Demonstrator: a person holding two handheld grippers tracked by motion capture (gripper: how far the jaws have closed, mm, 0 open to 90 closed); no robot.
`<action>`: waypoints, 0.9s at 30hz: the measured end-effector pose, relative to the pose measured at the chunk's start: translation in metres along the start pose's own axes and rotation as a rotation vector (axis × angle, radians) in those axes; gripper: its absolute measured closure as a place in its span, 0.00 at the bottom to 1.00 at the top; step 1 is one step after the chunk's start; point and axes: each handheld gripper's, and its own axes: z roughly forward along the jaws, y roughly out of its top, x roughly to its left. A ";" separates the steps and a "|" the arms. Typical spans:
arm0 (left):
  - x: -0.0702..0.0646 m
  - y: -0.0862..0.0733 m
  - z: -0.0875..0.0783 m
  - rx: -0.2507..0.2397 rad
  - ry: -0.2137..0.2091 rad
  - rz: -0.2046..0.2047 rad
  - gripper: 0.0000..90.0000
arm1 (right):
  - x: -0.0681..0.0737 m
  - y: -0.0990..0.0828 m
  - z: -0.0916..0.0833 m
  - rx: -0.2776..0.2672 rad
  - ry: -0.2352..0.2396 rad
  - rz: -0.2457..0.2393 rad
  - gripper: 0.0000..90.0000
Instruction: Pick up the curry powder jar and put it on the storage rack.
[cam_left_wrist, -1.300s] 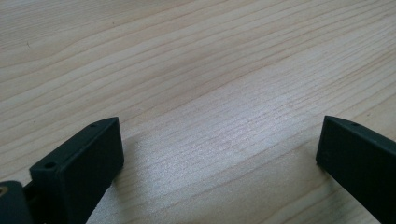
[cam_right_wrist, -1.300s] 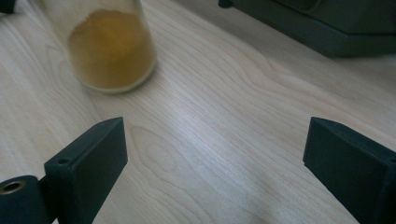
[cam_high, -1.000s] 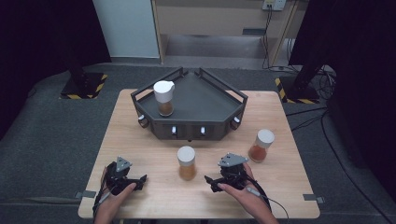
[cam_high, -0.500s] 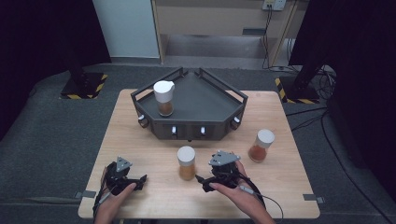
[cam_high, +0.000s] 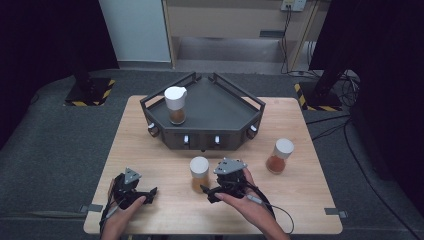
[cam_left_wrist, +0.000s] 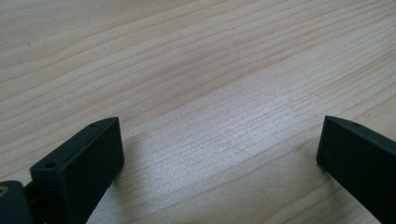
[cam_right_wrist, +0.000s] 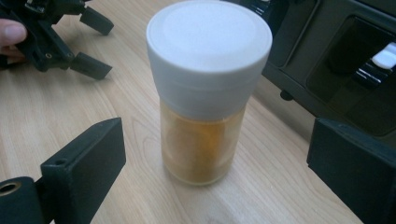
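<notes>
A clear jar with a white lid and amber-brown contents (cam_high: 199, 170) (cam_right_wrist: 208, 93) stands upright on the wooden table (cam_high: 160, 160), just in front of the dark tray. My right gripper (cam_high: 207, 192) (cam_right_wrist: 217, 135) sits close beside it on its right. Its jaws stand wide open on either side of the jar, and the pads do not touch the glass. My left gripper (cam_high: 147, 195) (cam_left_wrist: 219, 135) (cam_right_wrist: 100, 44) rests near the table's front left, held in a hand, open over bare wood with nothing between its jaws.
A dark angular tray (cam_high: 250, 102) with knobs on its front stands at the table's far middle, with a second white-lidded jar (cam_high: 175, 105) in its left part. A third jar (cam_high: 280, 156) stands on the table at the right. Grey floor surrounds the table.
My right gripper has moved left and slightly away from the front edge, up to the middle jar. The left gripper and all three jars have stayed where they were.
</notes>
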 end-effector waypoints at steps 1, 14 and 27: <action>0.000 0.000 0.000 0.000 0.000 0.000 0.00 | 0.001 0.001 0.001 0.000 -0.002 -0.001 0.05; 0.000 0.000 0.000 0.000 0.001 0.000 0.00 | 0.003 0.007 0.009 -0.013 -0.005 -0.004 0.07; 0.000 0.000 0.000 0.000 0.001 0.000 0.00 | -0.002 0.009 0.028 -0.023 0.028 0.044 0.16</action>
